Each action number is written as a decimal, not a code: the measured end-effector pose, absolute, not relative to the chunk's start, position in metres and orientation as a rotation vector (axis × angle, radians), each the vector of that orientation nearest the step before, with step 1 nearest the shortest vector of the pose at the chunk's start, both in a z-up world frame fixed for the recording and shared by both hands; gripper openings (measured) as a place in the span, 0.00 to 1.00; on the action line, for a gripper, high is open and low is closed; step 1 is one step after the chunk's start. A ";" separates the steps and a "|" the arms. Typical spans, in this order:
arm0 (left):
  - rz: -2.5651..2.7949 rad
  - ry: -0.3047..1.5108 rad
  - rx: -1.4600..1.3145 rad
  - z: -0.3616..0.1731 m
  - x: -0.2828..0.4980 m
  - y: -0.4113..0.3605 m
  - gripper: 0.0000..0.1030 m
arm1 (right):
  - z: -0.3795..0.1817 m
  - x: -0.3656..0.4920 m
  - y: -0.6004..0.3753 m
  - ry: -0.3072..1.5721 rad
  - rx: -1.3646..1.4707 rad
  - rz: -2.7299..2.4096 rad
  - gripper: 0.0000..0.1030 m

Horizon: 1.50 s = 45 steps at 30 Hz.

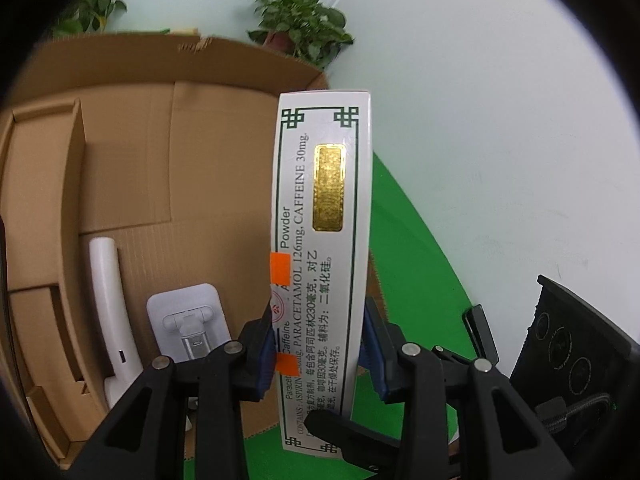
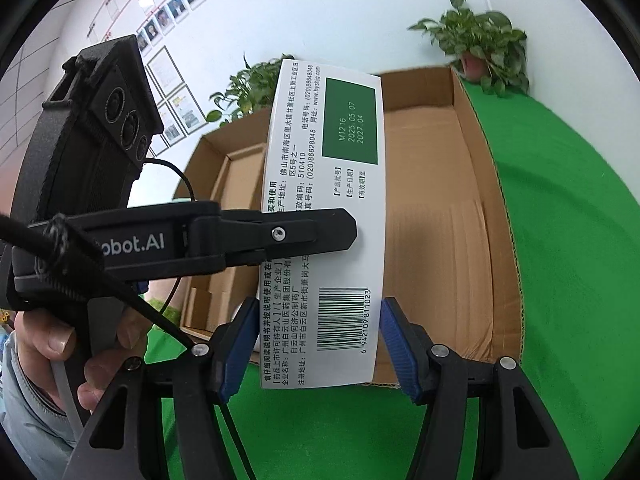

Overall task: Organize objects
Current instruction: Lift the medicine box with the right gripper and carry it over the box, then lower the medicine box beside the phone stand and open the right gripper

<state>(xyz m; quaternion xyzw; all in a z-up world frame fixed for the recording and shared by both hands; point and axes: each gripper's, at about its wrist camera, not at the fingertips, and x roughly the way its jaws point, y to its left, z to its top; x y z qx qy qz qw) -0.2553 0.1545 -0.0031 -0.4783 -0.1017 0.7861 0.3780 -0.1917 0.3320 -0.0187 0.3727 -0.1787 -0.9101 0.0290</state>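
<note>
A long white medicine box [image 1: 320, 208] with green trim and a gold sticker is held up between both grippers. My left gripper [image 1: 318, 344] is shut on its lower part, blue pads pressing on both long sides. In the right wrist view the barcode side of the medicine box [image 2: 324, 184] shows, and my right gripper [image 2: 320, 340] is shut on it too. One left-gripper finger [image 2: 304, 234] crosses the box face from the left. Behind the medicine box lies an open cardboard box [image 1: 132, 152], also seen as the cardboard box [image 2: 436, 208] from the right wrist.
Inside the cardboard box lie a white handle-shaped item [image 1: 110, 312] and a white holder with a metal part [image 1: 188, 320]. Green cloth [image 2: 568, 260] covers the table. Potted plants [image 1: 298, 20] stand by the white wall. A hand [image 2: 60, 344] holds the left gripper's grip.
</note>
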 end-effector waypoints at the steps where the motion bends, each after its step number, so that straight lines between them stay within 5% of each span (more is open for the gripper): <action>1: 2.004 -0.269 -1.240 -0.010 -0.260 0.156 0.35 | -0.025 -0.195 0.334 -0.555 1.167 -2.802 0.56; 22: 1.990 -0.308 -1.457 -0.072 -0.284 0.161 0.42 | -0.097 -0.233 0.354 -0.552 1.454 -2.743 0.56; 32: 2.310 -0.202 -1.299 -0.016 -0.245 0.098 0.42 | -0.098 -0.245 0.343 -0.467 1.524 -2.820 0.57; 37: 2.642 0.042 -1.133 0.032 -0.222 0.058 0.42 | -0.100 -0.258 0.330 -0.366 1.580 -2.869 0.58; 41: 2.826 0.114 -0.985 0.058 -0.197 0.030 0.65 | -0.103 -0.266 0.319 -0.343 1.656 -2.888 0.58; 45: 2.881 0.143 -0.957 0.055 -0.220 0.014 0.65 | -0.102 -0.270 0.312 -0.346 1.705 -2.910 0.60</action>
